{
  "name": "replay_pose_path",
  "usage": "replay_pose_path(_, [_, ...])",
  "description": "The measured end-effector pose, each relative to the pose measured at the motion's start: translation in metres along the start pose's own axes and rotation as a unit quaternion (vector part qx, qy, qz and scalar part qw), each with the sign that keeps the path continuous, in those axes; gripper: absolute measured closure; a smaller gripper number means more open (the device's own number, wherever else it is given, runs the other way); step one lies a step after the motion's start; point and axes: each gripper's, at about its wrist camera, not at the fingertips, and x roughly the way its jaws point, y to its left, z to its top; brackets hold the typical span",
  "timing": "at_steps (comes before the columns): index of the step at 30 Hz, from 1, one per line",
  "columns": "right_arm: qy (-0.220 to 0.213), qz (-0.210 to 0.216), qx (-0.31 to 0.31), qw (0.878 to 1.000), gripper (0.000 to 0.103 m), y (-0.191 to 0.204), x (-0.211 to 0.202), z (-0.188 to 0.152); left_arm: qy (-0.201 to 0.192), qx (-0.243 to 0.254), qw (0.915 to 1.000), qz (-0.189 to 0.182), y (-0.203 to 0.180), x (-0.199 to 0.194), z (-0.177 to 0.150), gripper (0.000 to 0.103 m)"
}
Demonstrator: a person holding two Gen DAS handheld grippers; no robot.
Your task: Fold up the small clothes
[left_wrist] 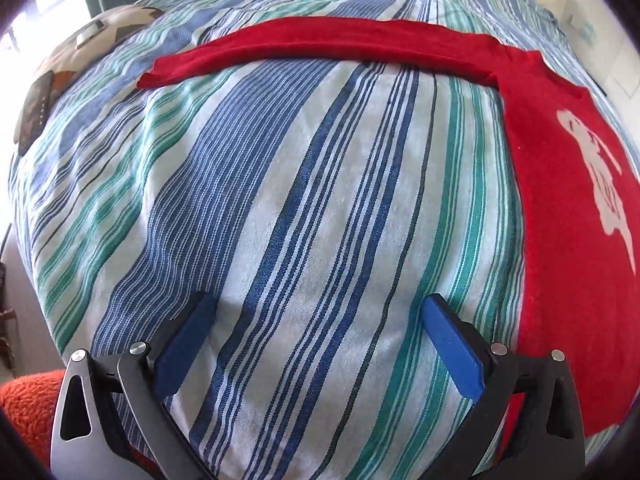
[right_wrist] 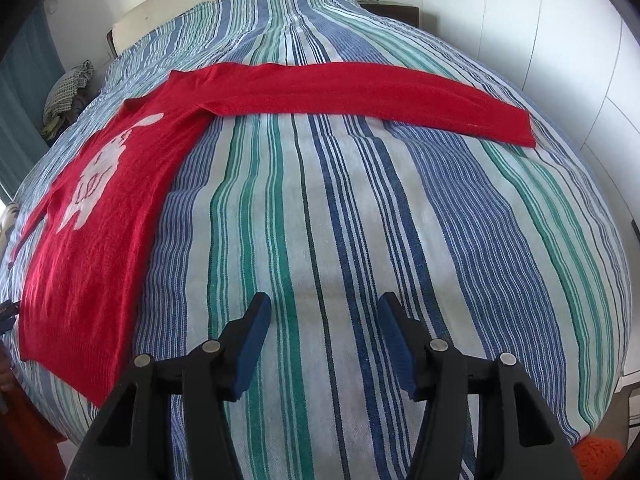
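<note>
In the left wrist view, going left to right: at about nine to ten o'clock a patterned cushion (left_wrist: 108, 32) lies at the far left edge of the bed, with a dark phone-like slab (left_wrist: 36, 112) beside it. The striped bedcover (left_wrist: 280, 200) fills the middle. Low in the frame the left gripper (left_wrist: 316, 308) has its blue-padded fingers (left_wrist: 452, 344) spread wide apart, released, with only striped cloth between them. The red sweater (left_wrist: 568, 240) lies flat on the bedcover at the right, from about two to four o'clock of the fingers; its body, with a pale figure knitted on it, runs down close beside the right finger but stays outside the gap. One sleeve (left_wrist: 320, 44) stretches straight across the top of the view, from one o'clock over to eleven o'clock, well apart from the fingertips. An orange fuzzy cloth (left_wrist: 28, 408) shows at the lower left corner.

In the right wrist view, the red sweater (right_wrist: 92, 232) sits at nine to ten o'clock, body flat, hem toward the near edge of the bed. Its other sleeve (right_wrist: 360, 92) runs straight to the right, from eleven to one o'clock, well beyond the fingertips. The right gripper (right_wrist: 324, 308) has its fingers (right_wrist: 252, 344) partly parted, released, holding nothing, over bare stripes
</note>
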Motion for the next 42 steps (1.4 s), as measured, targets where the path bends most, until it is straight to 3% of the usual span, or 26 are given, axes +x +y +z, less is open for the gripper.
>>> replay_pose_path(10, [0.006,0.010,0.013,1.000,0.039,-0.002,0.005,-0.002,-0.039,0.003,0.9991,-0.012,0.002,-0.004,-0.011,0.000])
replay_pose_path(25, [0.006,0.003,-0.003,1.000,0.028,0.006,0.008,-0.004,-0.037,0.028,0.9988,-0.014,0.000,-0.008,-0.008,0.001])
replay_pose_path(28, [0.002,0.005,-0.001,1.000,0.028,0.006,0.002,-0.005,-0.056,0.036,0.9975,-0.025,-0.002,-0.021,-0.006,0.001])
replay_pose_path(31, [-0.018,0.044,0.039,0.998,0.028,-0.006,-0.012,-0.001,-0.089,0.053,0.9943,-0.028,-0.008,-0.037,-0.005,0.001])
replay_pose_path(34, [-0.061,0.109,0.123,0.985,0.028,-0.043,-0.033,0.011,-0.105,0.058,0.9922,-0.034,-0.012,-0.055,0.001,0.001])
replay_pose_path(36, [-0.082,0.125,0.180,0.972,0.028,-0.079,-0.041,0.027,-0.121,0.048,0.9902,-0.051,-0.011,-0.070,0.003,0.001])
replay_pose_path(39, [-0.107,0.111,0.276,0.949,0.028,-0.145,-0.045,0.051,-0.147,0.025,0.9866,-0.067,-0.005,-0.083,0.004,0.001])
replay_pose_path(42, [-0.100,0.094,0.359,0.923,0.031,-0.204,-0.033,0.067,-0.154,0.013,0.9866,-0.052,0.002,-0.078,0.005,0.001])
